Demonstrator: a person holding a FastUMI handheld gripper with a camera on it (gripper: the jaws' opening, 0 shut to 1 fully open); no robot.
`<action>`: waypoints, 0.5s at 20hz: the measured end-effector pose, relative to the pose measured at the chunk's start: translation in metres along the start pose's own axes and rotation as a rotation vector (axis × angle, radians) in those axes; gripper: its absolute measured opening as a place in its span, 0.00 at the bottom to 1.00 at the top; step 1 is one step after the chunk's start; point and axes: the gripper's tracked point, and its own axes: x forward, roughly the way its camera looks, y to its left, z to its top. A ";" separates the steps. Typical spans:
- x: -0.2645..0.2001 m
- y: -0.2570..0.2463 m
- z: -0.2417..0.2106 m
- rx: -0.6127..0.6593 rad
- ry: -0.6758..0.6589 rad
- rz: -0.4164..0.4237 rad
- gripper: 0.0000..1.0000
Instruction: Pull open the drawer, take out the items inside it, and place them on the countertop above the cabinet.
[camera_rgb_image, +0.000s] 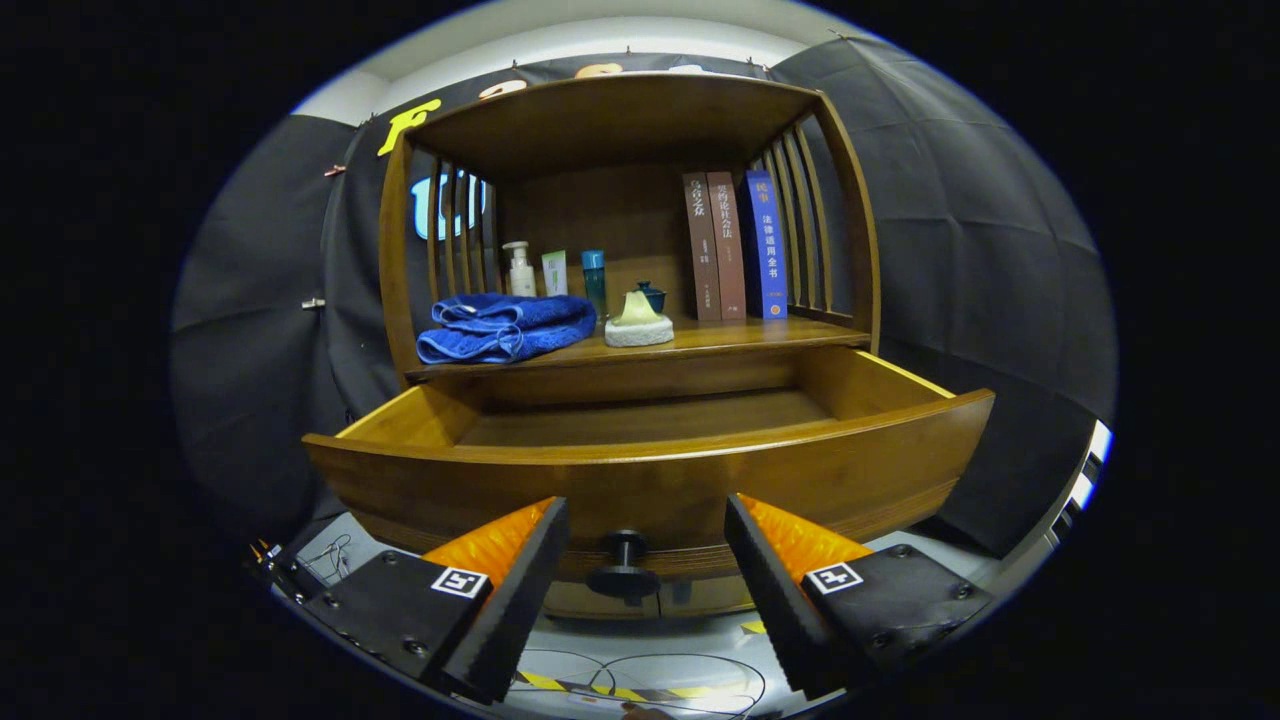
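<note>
Standing spread apart, the hand-held gripper (645, 530) has its fingers on either side of the drawer's knob (624, 568), touching nothing. The drawer (650, 470) is pulled out, its visible floor bare. Above the drawer, the counter (760, 335) holds a folded blue towel (503, 327), bottles (519, 270) and books (735, 245).

I read white Chinese characters 法律适用全书 down the spine of the tall blue hardback book (765, 245), pale Chinese titles on the two brown hardback books (716, 245) beside it too small for me, a square black-and-white marker tag (459, 582) on each spread finger of my gripper (645, 503)
</note>
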 end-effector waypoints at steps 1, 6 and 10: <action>-0.004 -0.002 0.000 -0.002 -0.004 -0.012 1.00; 0.011 0.000 0.004 -0.008 -0.026 -0.018 1.00; 0.049 0.001 0.018 -0.009 -0.017 -0.027 1.00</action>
